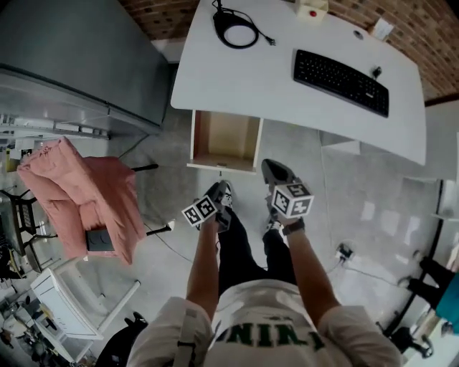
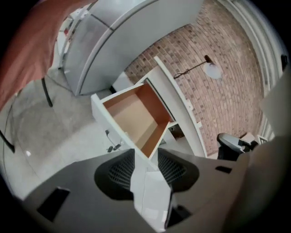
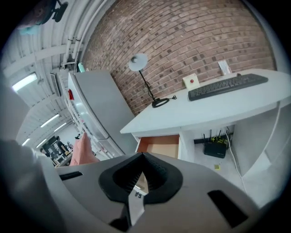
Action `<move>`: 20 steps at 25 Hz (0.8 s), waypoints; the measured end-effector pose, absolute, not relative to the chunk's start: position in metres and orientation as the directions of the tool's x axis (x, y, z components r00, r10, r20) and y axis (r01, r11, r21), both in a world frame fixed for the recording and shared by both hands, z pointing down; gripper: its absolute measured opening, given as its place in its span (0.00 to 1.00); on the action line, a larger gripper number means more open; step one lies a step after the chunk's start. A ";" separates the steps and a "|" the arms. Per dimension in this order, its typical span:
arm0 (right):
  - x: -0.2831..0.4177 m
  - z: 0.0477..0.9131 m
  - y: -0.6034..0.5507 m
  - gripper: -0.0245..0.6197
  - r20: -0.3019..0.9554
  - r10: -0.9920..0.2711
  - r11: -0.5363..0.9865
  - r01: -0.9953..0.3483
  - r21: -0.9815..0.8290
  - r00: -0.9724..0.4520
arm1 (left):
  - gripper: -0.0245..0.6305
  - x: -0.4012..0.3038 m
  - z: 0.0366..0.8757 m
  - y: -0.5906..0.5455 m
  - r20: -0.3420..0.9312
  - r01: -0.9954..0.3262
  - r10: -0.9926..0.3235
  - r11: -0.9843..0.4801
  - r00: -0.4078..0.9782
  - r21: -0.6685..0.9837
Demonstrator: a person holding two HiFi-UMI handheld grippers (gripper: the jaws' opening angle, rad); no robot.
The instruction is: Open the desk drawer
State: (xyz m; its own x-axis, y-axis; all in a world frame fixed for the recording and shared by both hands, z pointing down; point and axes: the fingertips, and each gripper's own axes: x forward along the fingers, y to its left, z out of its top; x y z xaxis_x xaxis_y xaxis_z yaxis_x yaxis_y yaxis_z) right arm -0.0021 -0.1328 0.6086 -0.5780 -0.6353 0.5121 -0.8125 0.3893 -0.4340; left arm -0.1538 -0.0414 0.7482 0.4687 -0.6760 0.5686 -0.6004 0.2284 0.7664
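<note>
Drawer (image 1: 224, 140) is out. It sticks fwd from under the L end of bench (image 1: 287, 100), wood-tone inside showing, white front w/ small handle (image 2: 112, 142) facing the person. It sits between bench edge and the two claws.

L claw (image 1: 221, 195): released, jaws wide apart, nothing gripped. Own view looks through the gap at drawer's near front corner, not touching it. Rolled to one side, pointing down-fwd.

R claw (image 1: 274, 174): clenched, tips meet, nothing between. In head view it's just R of drawer front, near but apart from it. Own view has the drawer low-centre, right above the tips.

Both claws are side by side over floor (image 1: 358, 208), ahead of person's legs.

Bench top: keyboard (image 1: 341, 81) on R half, lamp (image 3: 138, 61) w/ base + looped cable at back L, box w/ red button (image 1: 312, 10) by brick wall (image 3: 182, 41). Router (image 3: 213, 148) under bench, R of drawer.

L of bench: grey cabinet (image 1: 86, 57). Nearer the person: pink jacket (image 1: 86, 201) draped over a chair (image 1: 25, 215).
</note>
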 end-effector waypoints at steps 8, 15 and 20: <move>0.018 0.475 -0.148 0.04 0.417 -0.713 0.336 -0.797 -0.502 -0.564 | 0.25 -0.153 0.571 -0.079 0.521 -0.804 -0.752 -0.019 0.403 0.594; 0.039 0.352 -0.195 0.05 0.257 -0.816 0.444 -0.846 -0.296 -0.518 | 0.18 -0.130 0.397 -0.148 0.307 -0.880 -0.869 -0.249 0.388 0.405; 0.053 0.289 -0.211 0.05 0.158 -0.862 0.460 -0.874 -0.154 -0.481 | 0.13 -0.106 0.319 -0.171 0.228 -0.905 -0.888 -0.341 0.398 0.255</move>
State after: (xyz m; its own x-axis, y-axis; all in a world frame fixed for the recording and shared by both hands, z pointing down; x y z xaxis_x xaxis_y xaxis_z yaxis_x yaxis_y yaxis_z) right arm 0.0530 -0.2113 0.2887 -0.4814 -0.8621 0.1582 -0.8744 0.4600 -0.1544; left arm -0.1060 -0.1707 0.3189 0.3985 -0.8885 0.2276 -0.9050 -0.3407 0.2547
